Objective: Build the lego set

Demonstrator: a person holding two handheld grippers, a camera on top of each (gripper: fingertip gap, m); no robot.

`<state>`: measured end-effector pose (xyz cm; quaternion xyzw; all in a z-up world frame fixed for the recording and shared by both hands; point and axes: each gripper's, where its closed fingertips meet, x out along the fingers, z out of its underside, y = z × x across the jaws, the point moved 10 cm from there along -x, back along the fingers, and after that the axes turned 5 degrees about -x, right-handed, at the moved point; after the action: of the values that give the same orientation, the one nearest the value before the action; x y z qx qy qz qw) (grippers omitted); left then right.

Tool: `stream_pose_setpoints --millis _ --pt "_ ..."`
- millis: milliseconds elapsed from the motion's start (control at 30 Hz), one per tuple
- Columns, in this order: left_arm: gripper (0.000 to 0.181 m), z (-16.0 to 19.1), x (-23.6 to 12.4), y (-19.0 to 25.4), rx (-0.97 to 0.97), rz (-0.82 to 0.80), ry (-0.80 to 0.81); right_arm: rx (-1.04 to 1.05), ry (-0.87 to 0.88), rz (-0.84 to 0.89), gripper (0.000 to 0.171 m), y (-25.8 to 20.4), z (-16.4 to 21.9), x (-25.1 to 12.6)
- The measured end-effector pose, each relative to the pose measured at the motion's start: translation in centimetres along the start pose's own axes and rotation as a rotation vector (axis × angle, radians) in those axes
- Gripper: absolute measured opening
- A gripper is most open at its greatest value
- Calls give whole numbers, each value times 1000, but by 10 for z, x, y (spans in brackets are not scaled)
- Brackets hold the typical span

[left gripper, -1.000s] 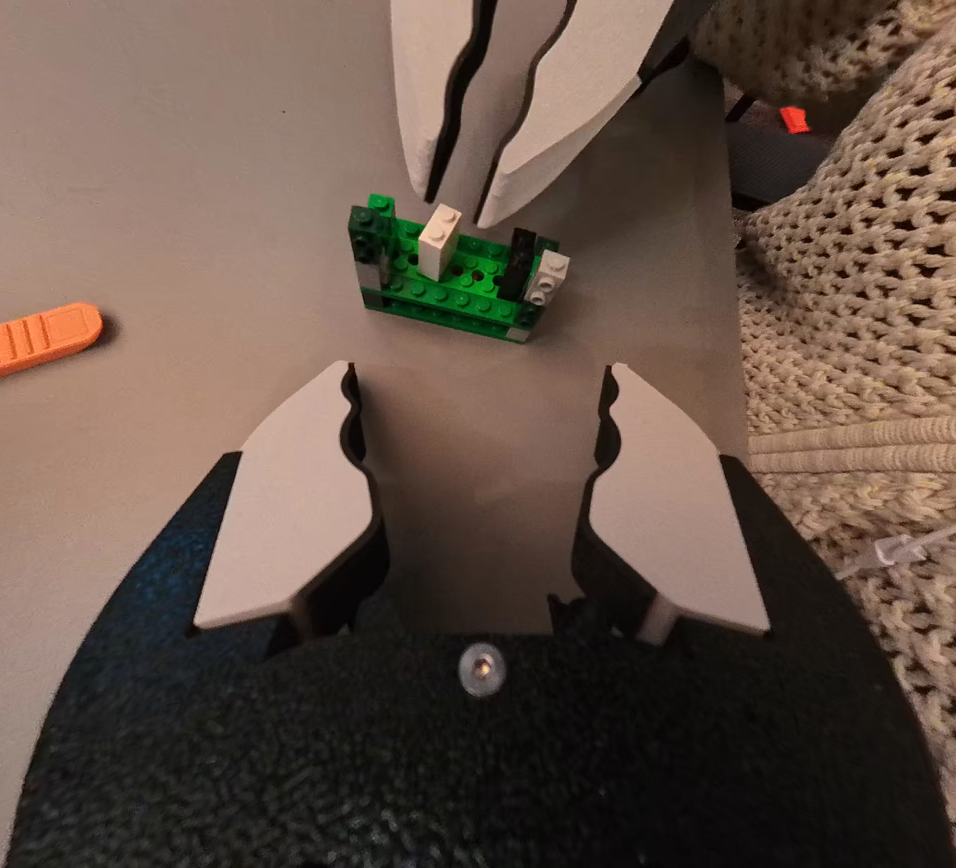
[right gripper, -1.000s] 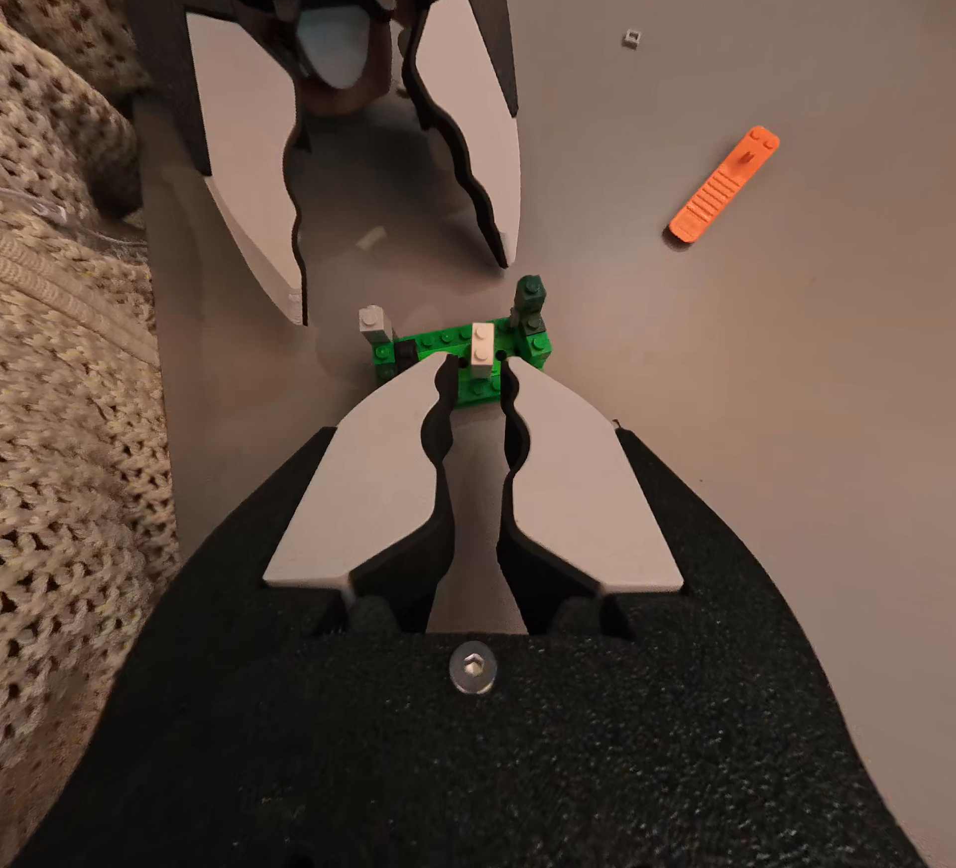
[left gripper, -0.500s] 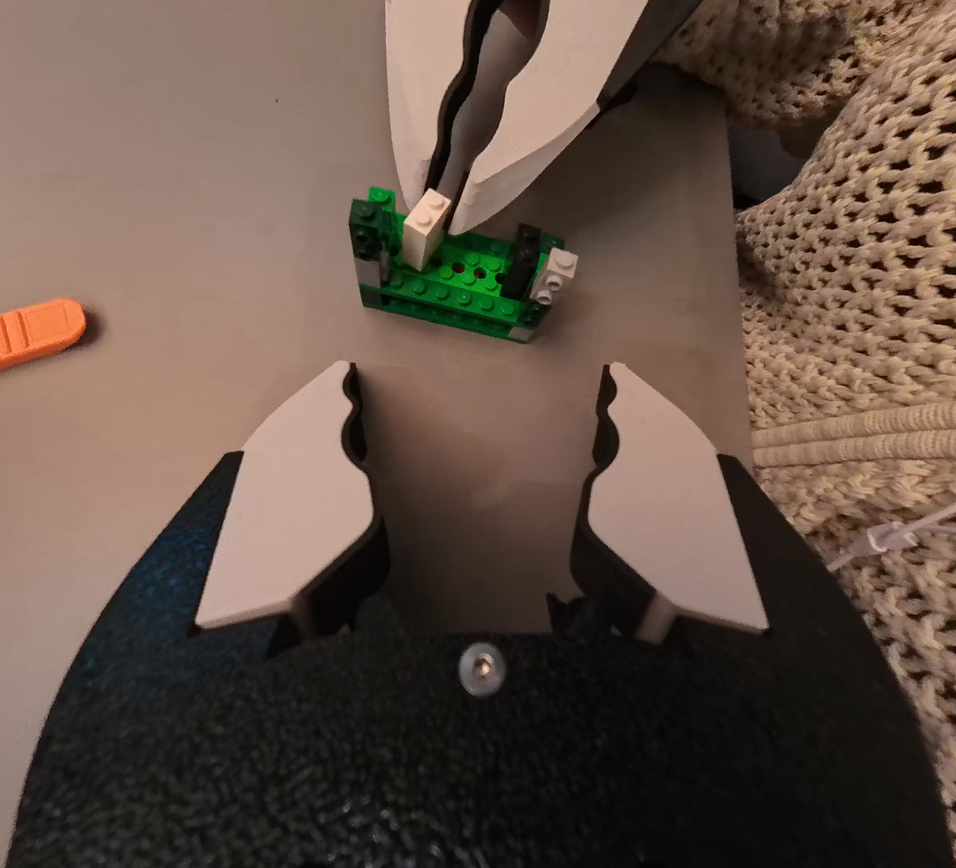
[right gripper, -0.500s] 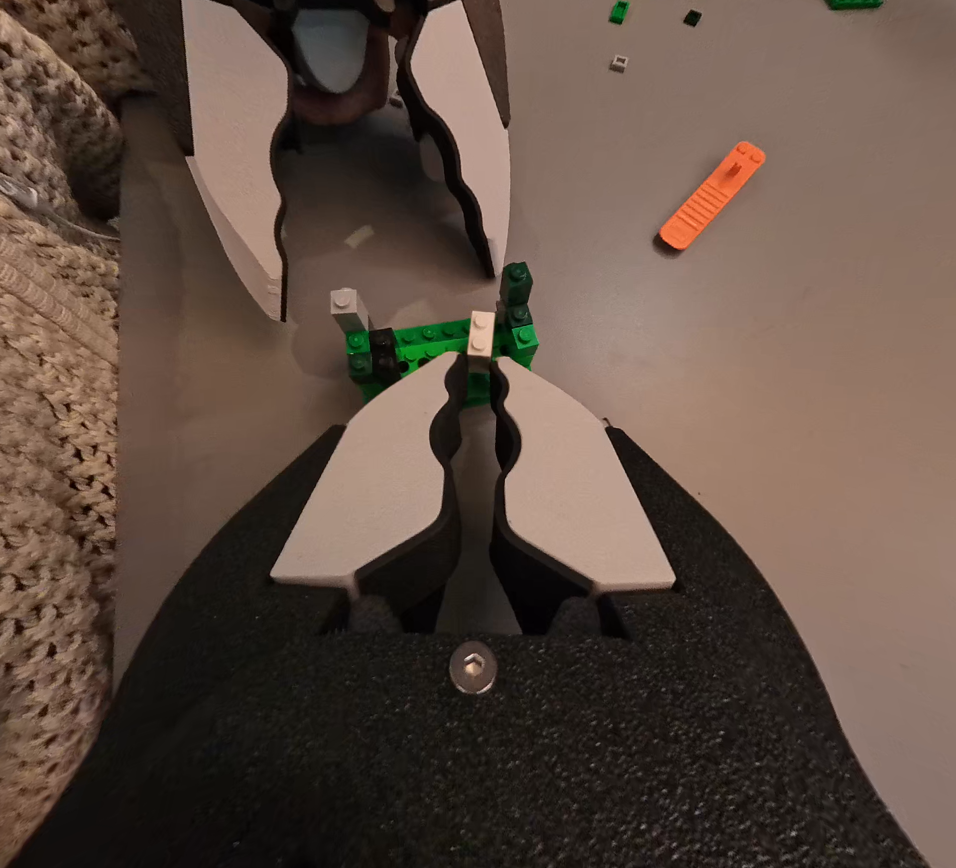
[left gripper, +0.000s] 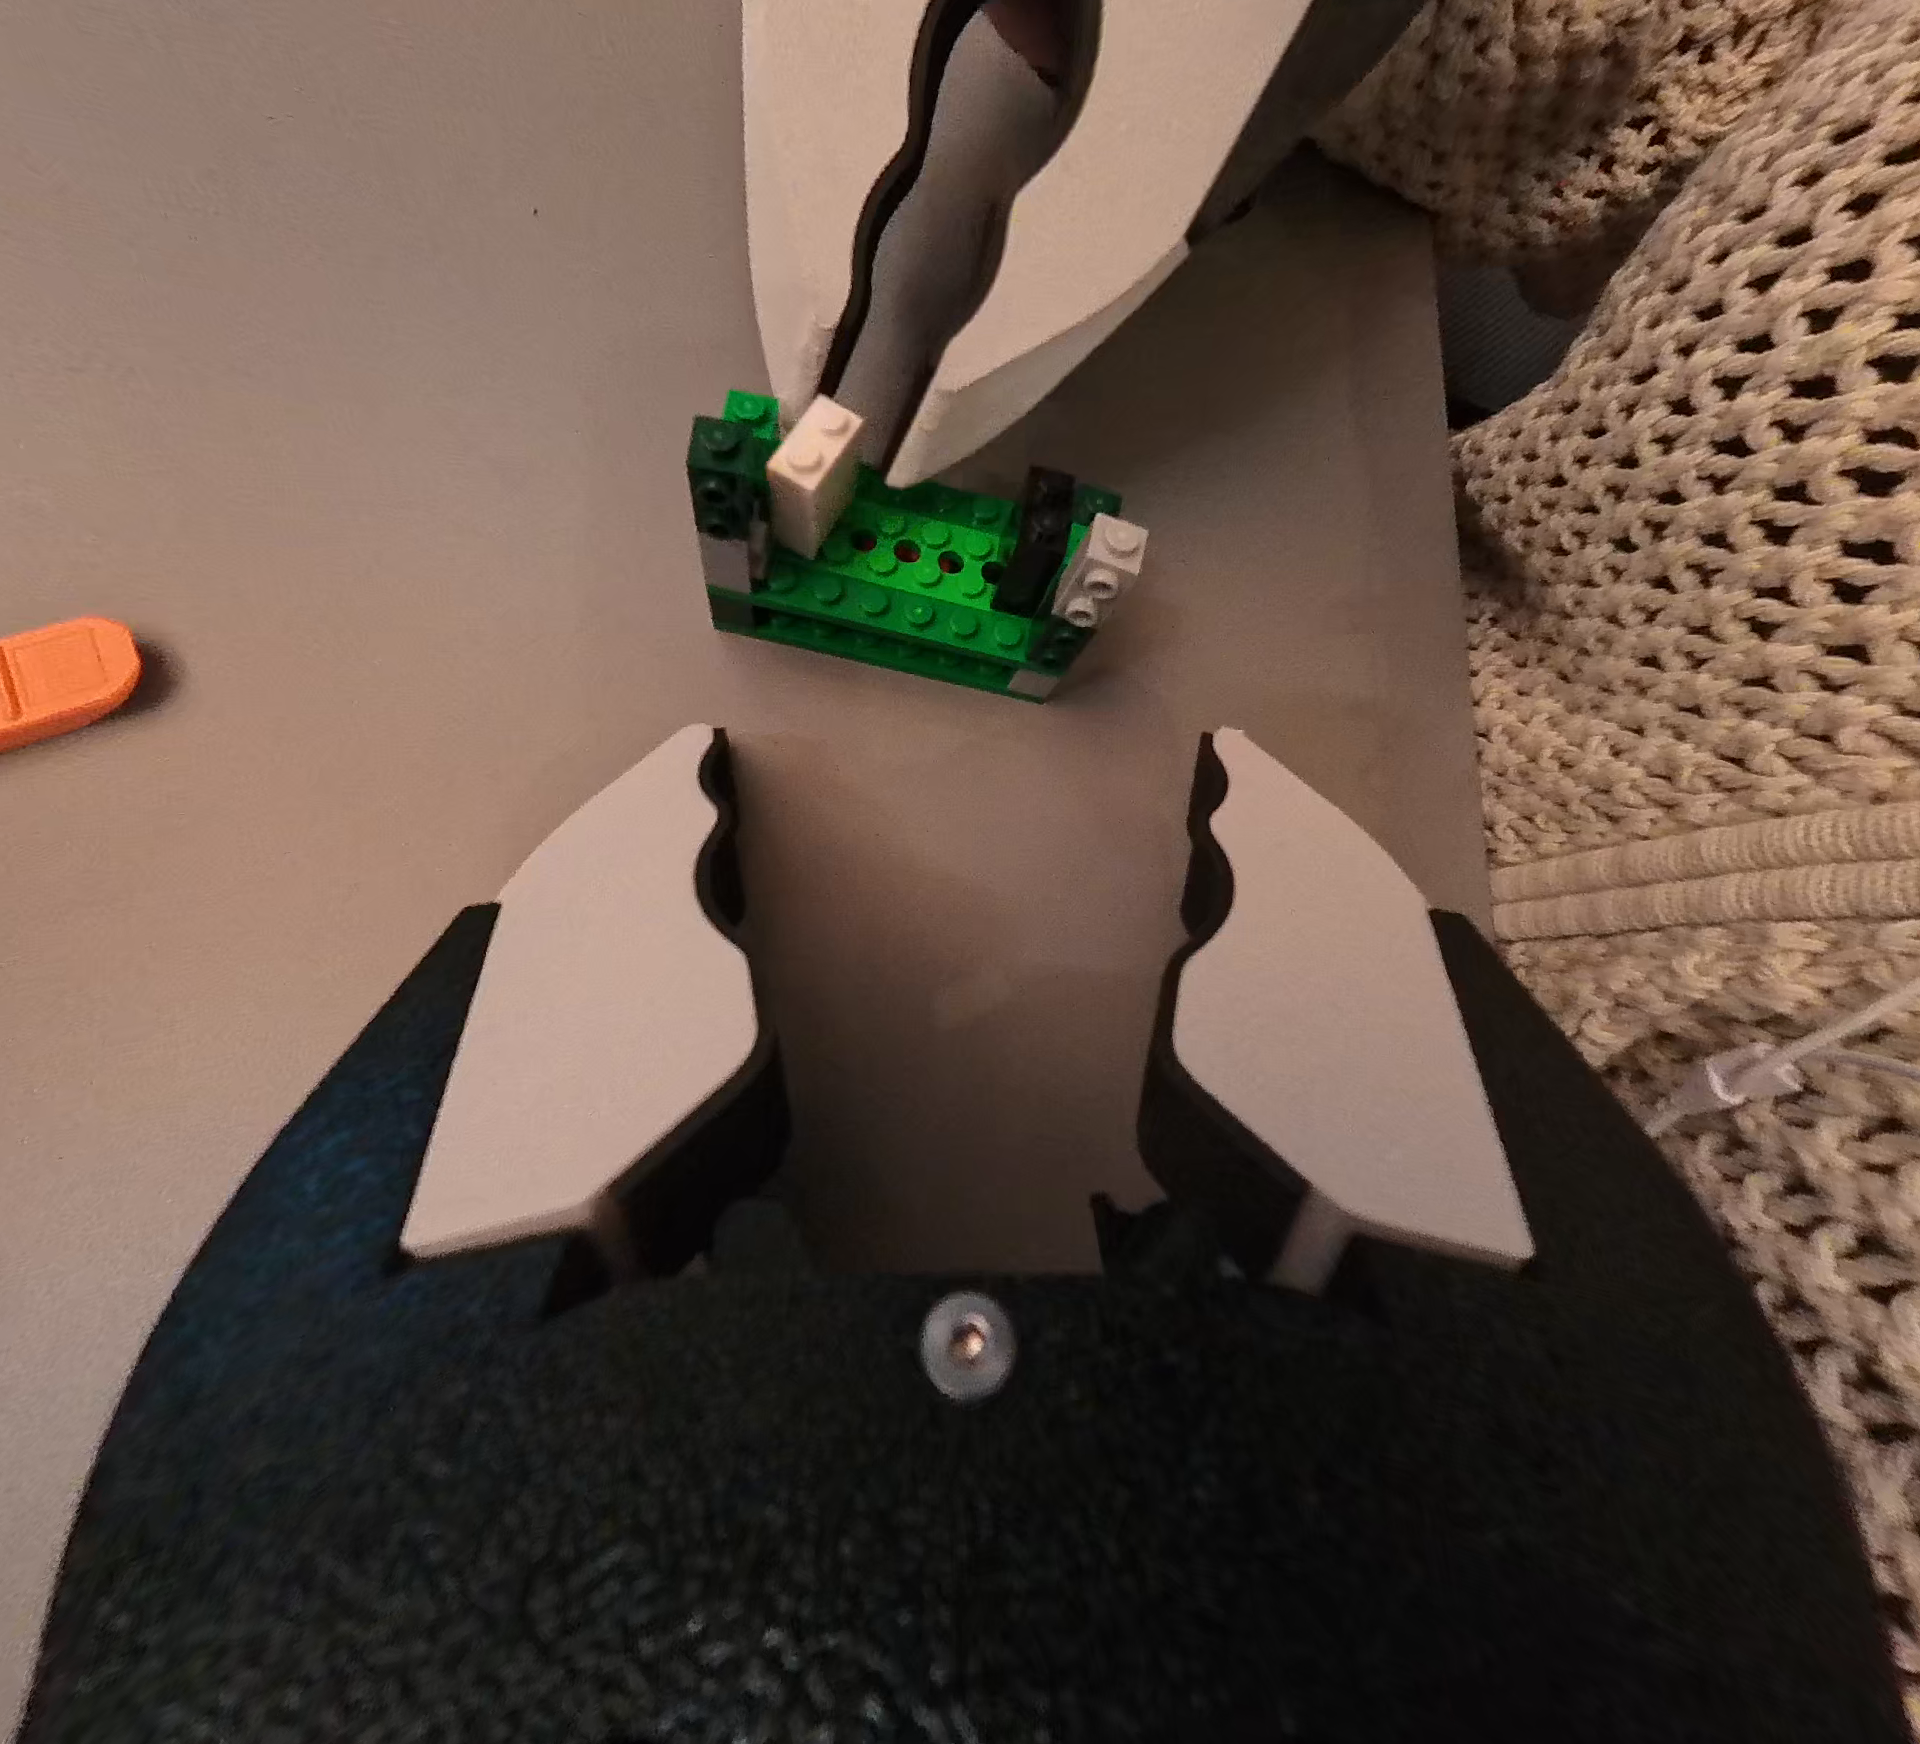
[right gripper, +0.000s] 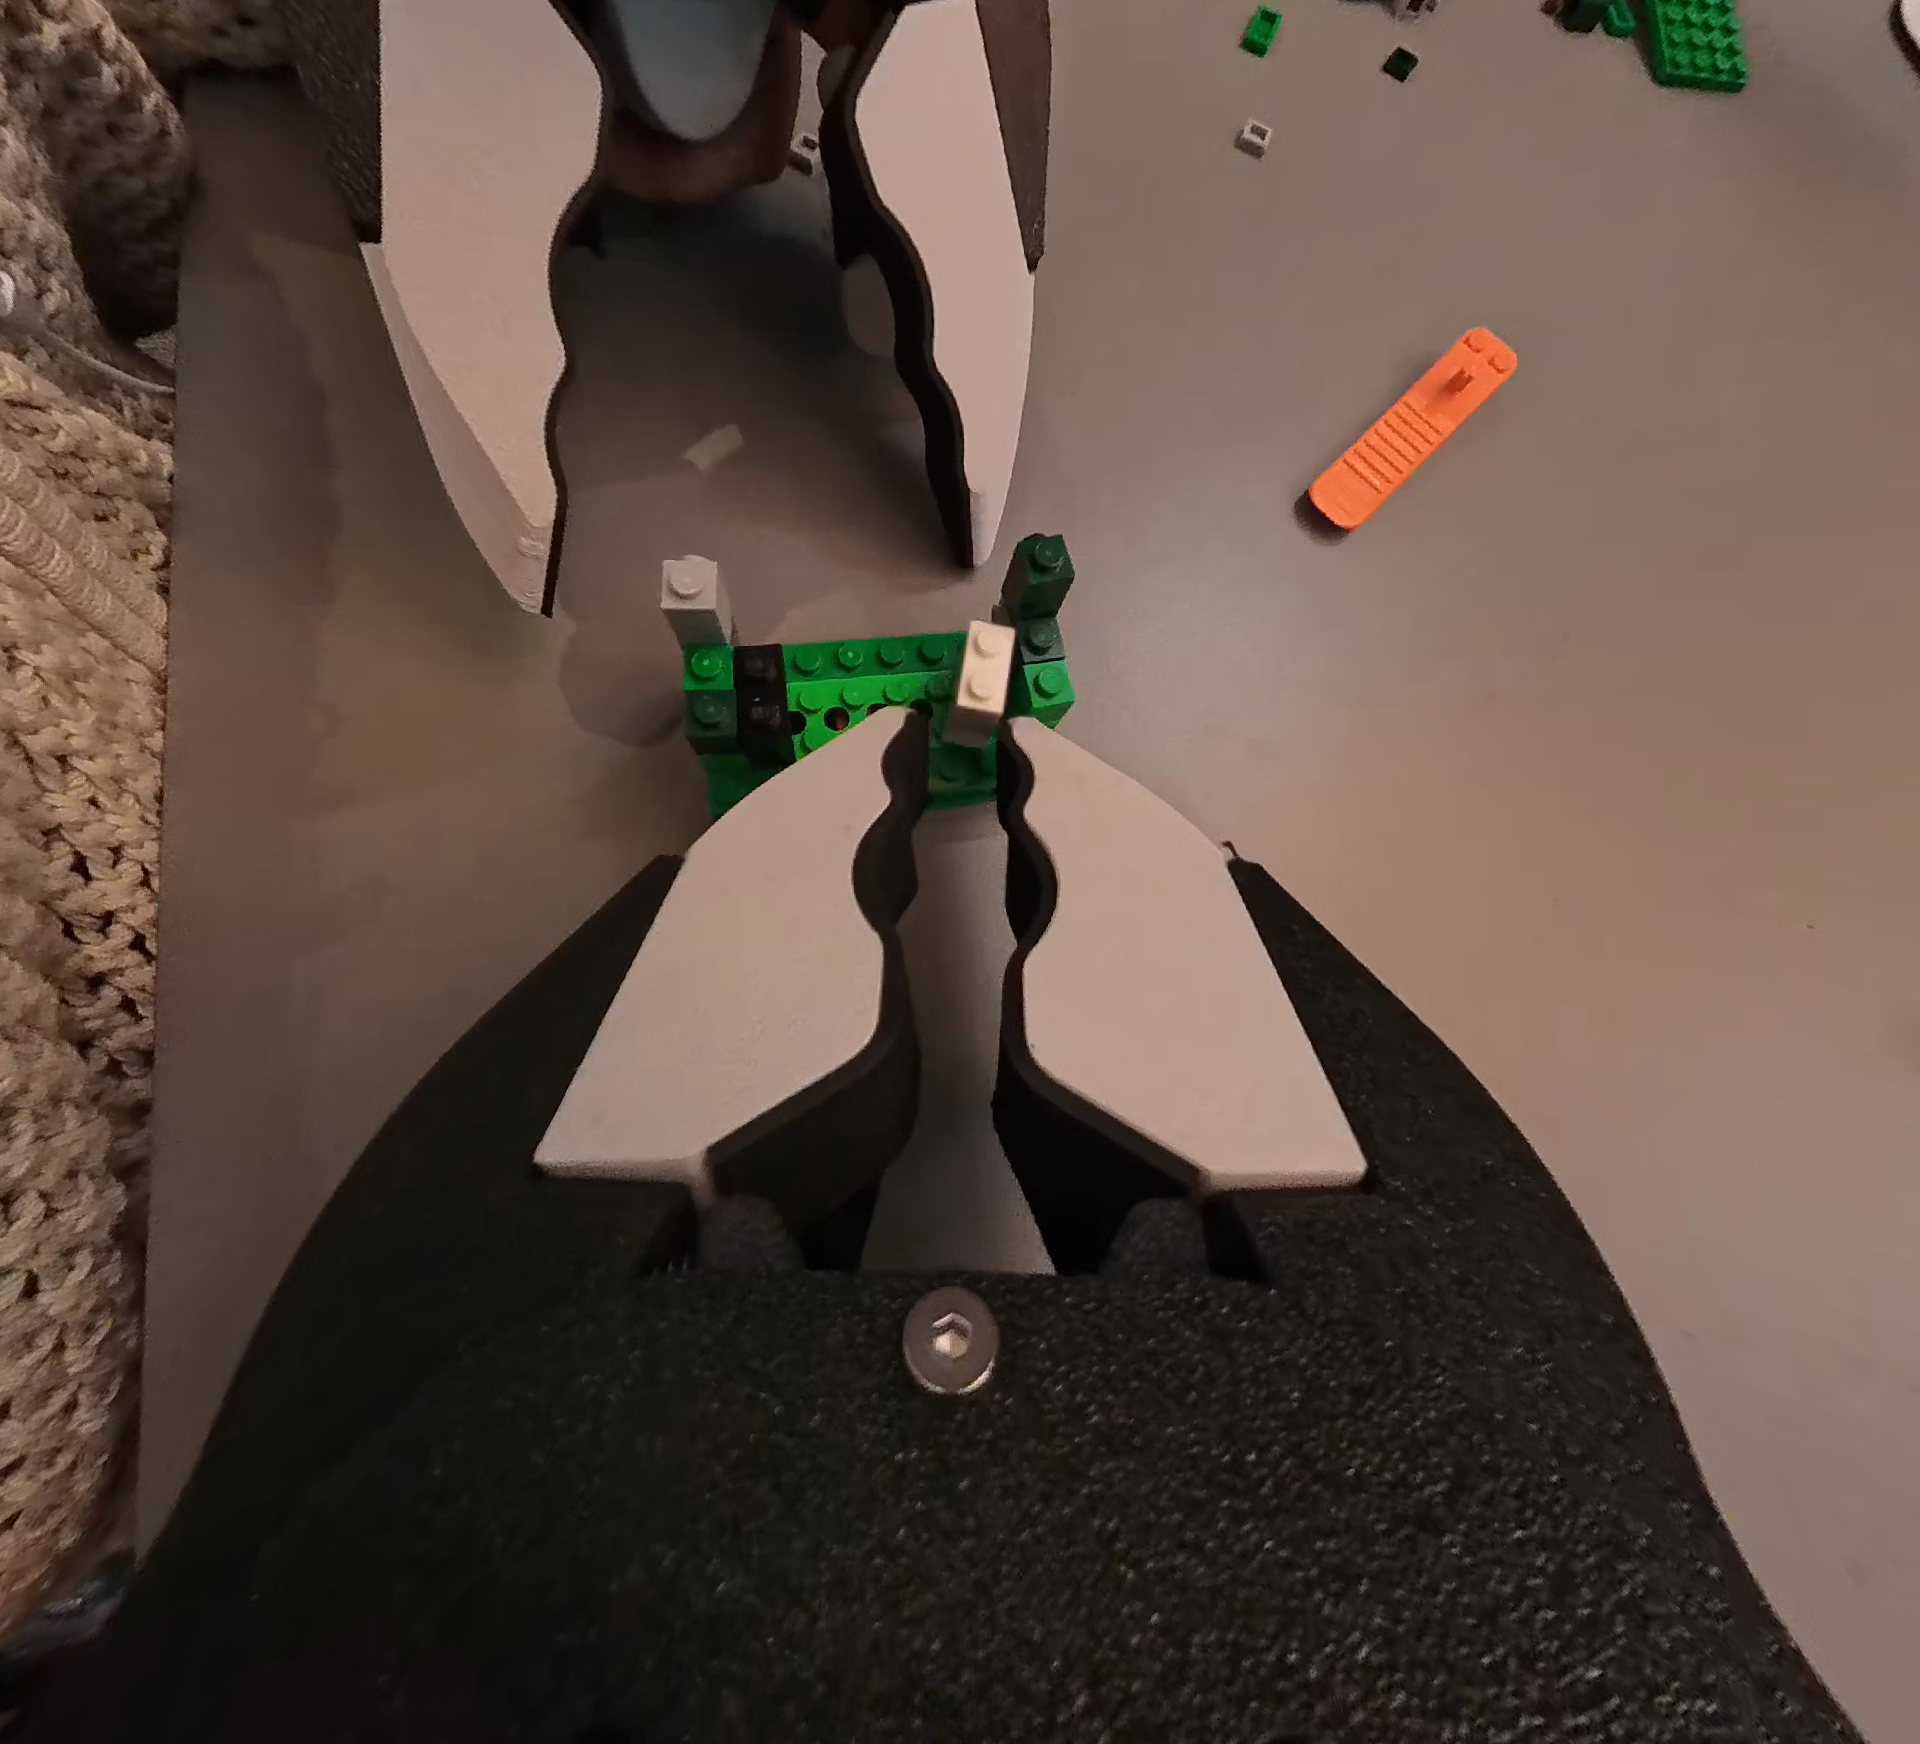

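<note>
Shifted toward the dark green post: white brick (left gripper: 816,470) pinched by right gripper (right gripper: 961,726), tilted over green build (left gripper: 904,582). Left gripper (left gripper: 961,749) spread wide, empty, table (left gripper: 312,240) edge close by; brick's underside hidden.

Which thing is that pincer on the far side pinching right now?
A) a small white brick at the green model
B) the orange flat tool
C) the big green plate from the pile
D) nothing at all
A: the right gripper has its fingertips closed around the white brick at the green model, while the orange tool lies untouched aside.
</note>
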<state>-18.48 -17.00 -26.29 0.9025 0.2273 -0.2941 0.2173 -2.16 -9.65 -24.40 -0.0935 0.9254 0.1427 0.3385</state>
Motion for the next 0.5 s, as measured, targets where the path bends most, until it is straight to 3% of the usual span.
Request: stream_pose_setpoints --millis 33,167,333,500 --pt "83 0 0 0 0 1 0 2 -5 -1 13 0 0 0" --pt "83 0 0 0 -1 4 0 17 -8 11 17 -1 1 -2" --pt "83 0 0 1 -2 10 1 104 78 27 40 6 3 -4" --pt "83 0 0 1 -3 12 3 115 118 -39 40 13 2 5"
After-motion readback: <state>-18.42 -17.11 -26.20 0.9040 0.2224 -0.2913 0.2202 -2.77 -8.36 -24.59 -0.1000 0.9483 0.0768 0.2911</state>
